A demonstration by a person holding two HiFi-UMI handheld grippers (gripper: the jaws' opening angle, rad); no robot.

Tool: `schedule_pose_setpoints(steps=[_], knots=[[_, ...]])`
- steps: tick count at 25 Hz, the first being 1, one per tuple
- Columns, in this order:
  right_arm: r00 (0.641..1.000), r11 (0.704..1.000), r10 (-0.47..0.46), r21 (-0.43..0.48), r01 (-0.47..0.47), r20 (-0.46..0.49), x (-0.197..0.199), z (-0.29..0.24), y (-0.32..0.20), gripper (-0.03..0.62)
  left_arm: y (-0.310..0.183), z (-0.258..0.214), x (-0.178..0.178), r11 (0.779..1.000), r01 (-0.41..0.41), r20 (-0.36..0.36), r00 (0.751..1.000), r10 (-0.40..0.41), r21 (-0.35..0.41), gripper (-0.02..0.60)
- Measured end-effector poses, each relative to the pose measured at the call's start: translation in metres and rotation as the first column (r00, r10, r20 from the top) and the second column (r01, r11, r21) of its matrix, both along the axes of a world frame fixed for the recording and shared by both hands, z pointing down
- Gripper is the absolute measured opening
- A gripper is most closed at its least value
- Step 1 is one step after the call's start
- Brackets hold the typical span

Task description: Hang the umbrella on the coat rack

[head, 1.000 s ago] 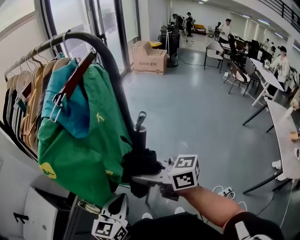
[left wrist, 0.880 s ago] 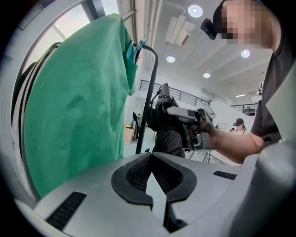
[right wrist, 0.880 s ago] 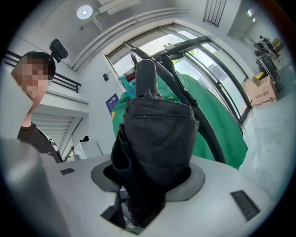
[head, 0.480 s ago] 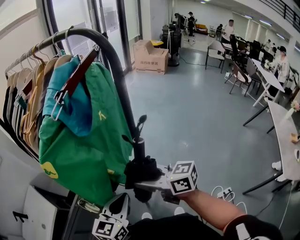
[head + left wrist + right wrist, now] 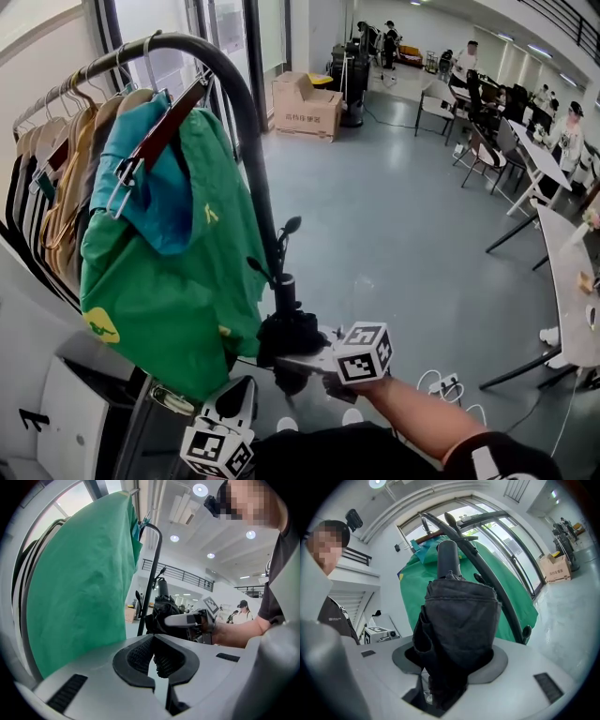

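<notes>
**Two claws, one black umbrella, held beside the rack**

We see the right claw (image 5: pixel 284 362) closed on the folded umbrella (image 5: pixel 291 334). In the right gripper view the bunched black fabric (image 5: pixel 457 620) fills the whole gap between the jaws of the right claw (image 5: pixel 451 670), which stand wide around it and press on it from both sides. The umbrella stands upright with its dark handle (image 5: pixel 284 291) pointing up and its thin strap (image 5: pixel 287 230) rising above that. It sits low, just beside the curved black tube of the coat rack (image 5: pixel 234 89), and we cannot tell whether the strap touches the tube. It does not hang from the rack.

The left claw (image 5: pixel 240 398) is low and nearer to us, under the hem of the green garment (image 5: pixel 164 291). In its own view the jaws of the left claw (image 5: pixel 153 654) meet at the tips, with nothing between them.

The green garment hangs from a wooden hanger (image 5: pixel 159 141) on the rack's top bar, with a teal garment (image 5: pixel 155 202) over it. A cardboard box (image 5: pixel 305 103) stands on the grey floor (image 5: pixel 394 234) farther off.
</notes>
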State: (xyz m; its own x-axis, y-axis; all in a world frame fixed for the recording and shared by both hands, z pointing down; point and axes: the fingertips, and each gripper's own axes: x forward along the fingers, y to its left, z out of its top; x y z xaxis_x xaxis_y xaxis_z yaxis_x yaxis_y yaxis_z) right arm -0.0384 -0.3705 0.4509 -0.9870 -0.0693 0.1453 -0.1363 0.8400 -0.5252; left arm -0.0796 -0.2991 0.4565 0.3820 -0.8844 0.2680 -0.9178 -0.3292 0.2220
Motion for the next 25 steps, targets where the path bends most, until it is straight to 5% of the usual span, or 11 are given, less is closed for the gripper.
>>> schedule_pose_setpoints(steps=[14, 25], knots=[[0.987, 0.992, 0.103, -0.063, -0.112, -0.125, 0.020, 0.087, -0.010, 0.216, -0.003, 0.005, 0.013, 0.999, -0.034, 0.029, 0.999, 0.035, -0.015, 0.014], [0.964, 0.979, 0.206, 0.023, -0.205, -0.170, 0.037, 0.110, -0.048, 0.241, -0.008, 0.006, 0.021, 0.999, -0.009, 0.009, 1.000, 0.009, -0.041, 0.015]])
